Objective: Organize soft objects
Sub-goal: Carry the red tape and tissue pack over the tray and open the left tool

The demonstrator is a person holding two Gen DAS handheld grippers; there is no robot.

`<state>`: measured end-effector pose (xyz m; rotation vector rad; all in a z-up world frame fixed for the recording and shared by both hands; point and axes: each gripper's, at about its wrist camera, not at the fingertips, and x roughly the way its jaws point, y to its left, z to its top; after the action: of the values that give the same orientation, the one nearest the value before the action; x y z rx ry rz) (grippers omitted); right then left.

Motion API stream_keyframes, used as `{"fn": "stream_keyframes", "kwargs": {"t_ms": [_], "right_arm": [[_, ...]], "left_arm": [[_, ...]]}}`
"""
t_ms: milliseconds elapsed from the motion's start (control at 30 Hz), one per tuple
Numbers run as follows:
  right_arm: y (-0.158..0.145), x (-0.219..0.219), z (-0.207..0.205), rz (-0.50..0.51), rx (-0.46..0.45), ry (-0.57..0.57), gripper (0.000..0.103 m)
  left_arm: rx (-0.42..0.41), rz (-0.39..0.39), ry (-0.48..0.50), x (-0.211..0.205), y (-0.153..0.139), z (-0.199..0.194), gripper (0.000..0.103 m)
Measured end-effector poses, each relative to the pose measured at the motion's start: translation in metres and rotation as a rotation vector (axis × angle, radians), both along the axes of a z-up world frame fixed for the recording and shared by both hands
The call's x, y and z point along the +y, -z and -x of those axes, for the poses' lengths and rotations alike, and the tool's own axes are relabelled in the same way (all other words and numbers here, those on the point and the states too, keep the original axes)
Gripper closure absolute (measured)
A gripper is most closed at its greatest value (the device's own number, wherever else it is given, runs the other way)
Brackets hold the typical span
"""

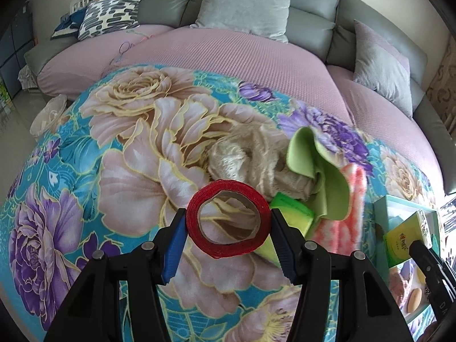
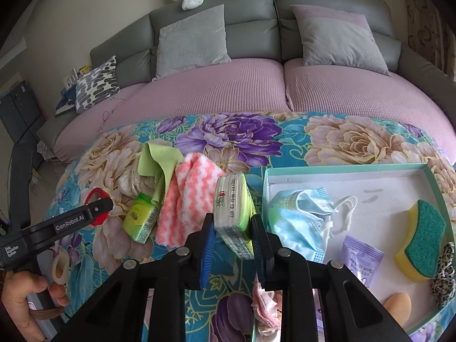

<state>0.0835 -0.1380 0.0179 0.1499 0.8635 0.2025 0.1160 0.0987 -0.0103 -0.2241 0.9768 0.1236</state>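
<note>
Blue-padded fingers of the left gripper clamped a red tape roll at lower centre; the right gripper pinched a tissue pack left of the tray.

Grey sofa, floral blanket

The tray is cut off by the left wrist view's right edge, its contents mostly hidden behind the right gripper. In the right wrist view the left gripper hides half the red tape, and the green cloth covers part of the cream fabric.
</note>
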Motion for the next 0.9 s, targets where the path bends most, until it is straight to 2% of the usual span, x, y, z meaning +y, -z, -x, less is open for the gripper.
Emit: {"fn": "stream_keyframes", "kwargs": {"t_ms": [500, 900], "right_arm": [[-0.040, -0.064, 0.029, -0.038, -0.094, 0.110, 0.077], [-0.040, -0.139, 0.046, -0.045, -0.099, 0.242, 0.077]], "left_arm": [[-0.095, -0.014, 0.148, -0.074, -0.038, 0.011, 0.044], [-0.136, -0.009, 0.312, -0.155, -0.052, 0.019, 0.044]]}}
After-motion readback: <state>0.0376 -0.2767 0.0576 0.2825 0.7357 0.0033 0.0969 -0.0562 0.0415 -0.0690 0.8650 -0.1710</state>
